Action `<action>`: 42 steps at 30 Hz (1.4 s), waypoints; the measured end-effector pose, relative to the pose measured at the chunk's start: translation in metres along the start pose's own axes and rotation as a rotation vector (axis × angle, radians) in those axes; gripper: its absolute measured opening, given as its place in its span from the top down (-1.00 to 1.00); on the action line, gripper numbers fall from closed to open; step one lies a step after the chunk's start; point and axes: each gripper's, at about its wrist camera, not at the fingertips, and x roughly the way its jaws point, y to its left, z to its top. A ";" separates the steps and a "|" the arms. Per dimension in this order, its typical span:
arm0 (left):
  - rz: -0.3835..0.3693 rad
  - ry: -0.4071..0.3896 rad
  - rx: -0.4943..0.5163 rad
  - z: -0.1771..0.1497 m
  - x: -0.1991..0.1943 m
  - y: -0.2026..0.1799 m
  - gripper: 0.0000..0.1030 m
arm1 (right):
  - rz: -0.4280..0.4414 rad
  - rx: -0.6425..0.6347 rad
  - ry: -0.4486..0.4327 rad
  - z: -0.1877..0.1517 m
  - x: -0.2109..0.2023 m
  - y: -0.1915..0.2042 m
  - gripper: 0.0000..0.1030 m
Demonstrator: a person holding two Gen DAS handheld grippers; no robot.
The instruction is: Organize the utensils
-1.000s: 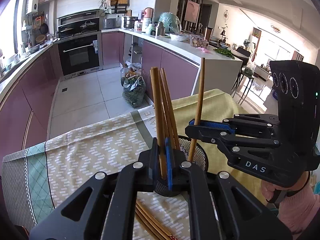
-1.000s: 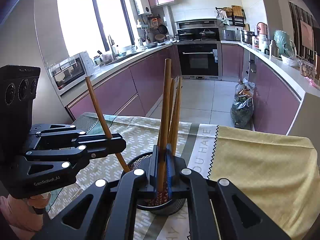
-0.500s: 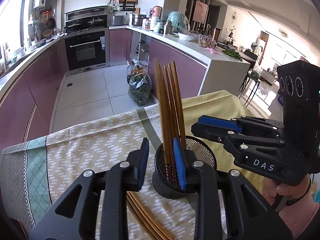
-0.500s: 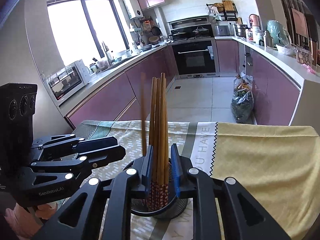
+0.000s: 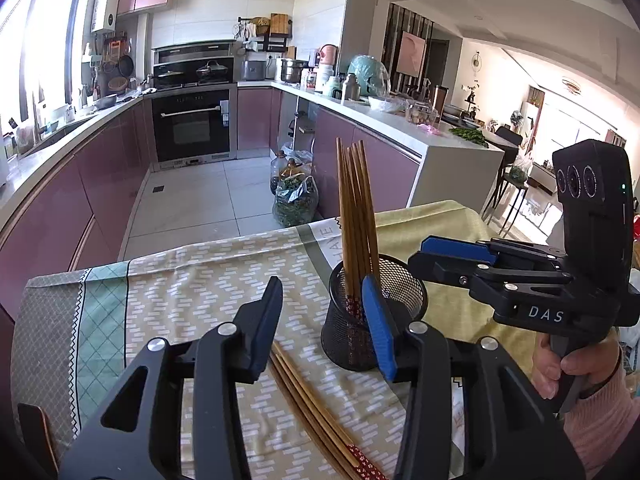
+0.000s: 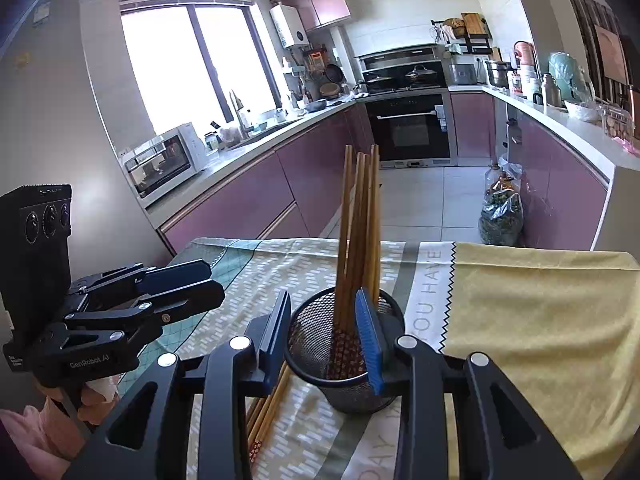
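A: Left wrist view, item one: left gripper [image 5: 320, 328], black plastic frame, blue ribbed pads, jaws parted and just been opening, nothing pressed between them.

B: Item two?

A: Black wire-mesh cup [image 5: 374, 312], round, standing on the tablecloth [image 5: 192, 288] towards its far edge. Wooden chopsticks [image 5: 356, 216] stand in it, patterned red ends down, leaning together.

B: And the loose ones?

A: More chopsticks [image 5: 316, 408], same wood, lying flat on the cloth at the near edge, just beside the cup.

B: Right wrist view?

A: Right gripper [image 6: 326, 328], same make; jaws apart, likewise just been opening. Its right pad sits over the cup rim, beside the upright sticks; no pad presses on them.

B: Any writing?

A: "DAS" on the right gripper's body, "GenRobot.AI" on the left one's. The cloth, woven with a zigzag brick pattern, a green lattice border and a plain yellow panel, reads "YOU HAVE".
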 end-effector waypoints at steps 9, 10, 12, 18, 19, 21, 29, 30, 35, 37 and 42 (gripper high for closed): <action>0.051 -0.019 0.001 -0.036 -0.032 0.013 -0.38 | 0.080 -0.068 0.021 -0.024 -0.012 0.033 0.25; 0.060 -0.013 -0.005 -0.042 -0.033 0.015 -0.42 | 0.083 -0.071 0.031 -0.028 -0.010 0.036 0.24; 0.082 0.002 -0.026 -0.052 -0.032 0.021 -0.57 | 0.087 -0.071 0.057 -0.036 -0.004 0.039 0.20; 0.161 0.072 -0.068 -0.081 -0.022 0.037 -0.80 | 0.074 -0.047 0.158 -0.067 0.022 0.039 0.16; 0.173 0.088 -0.068 -0.084 -0.018 0.038 -0.80 | 0.068 -0.047 0.169 -0.072 0.025 0.040 0.15; 0.197 0.113 -0.065 -0.091 -0.012 0.038 -0.80 | 0.068 -0.032 0.191 -0.080 0.031 0.038 0.13; 0.189 0.204 -0.051 -0.113 0.012 0.033 -0.77 | 0.037 0.016 0.224 -0.099 0.036 0.030 0.12; 0.186 0.214 -0.049 -0.115 0.015 0.033 -0.73 | 0.037 0.027 0.224 -0.100 0.036 0.028 0.11; 0.182 0.257 -0.048 -0.123 0.028 0.029 -0.66 | 0.034 0.031 0.232 -0.103 0.035 0.025 0.11; 0.181 0.269 -0.047 -0.125 0.032 0.028 -0.64 | 0.037 0.032 0.235 -0.104 0.036 0.025 0.10; 0.187 0.292 -0.041 -0.127 0.040 0.026 -0.64 | 0.047 0.035 0.243 -0.104 0.038 0.026 0.10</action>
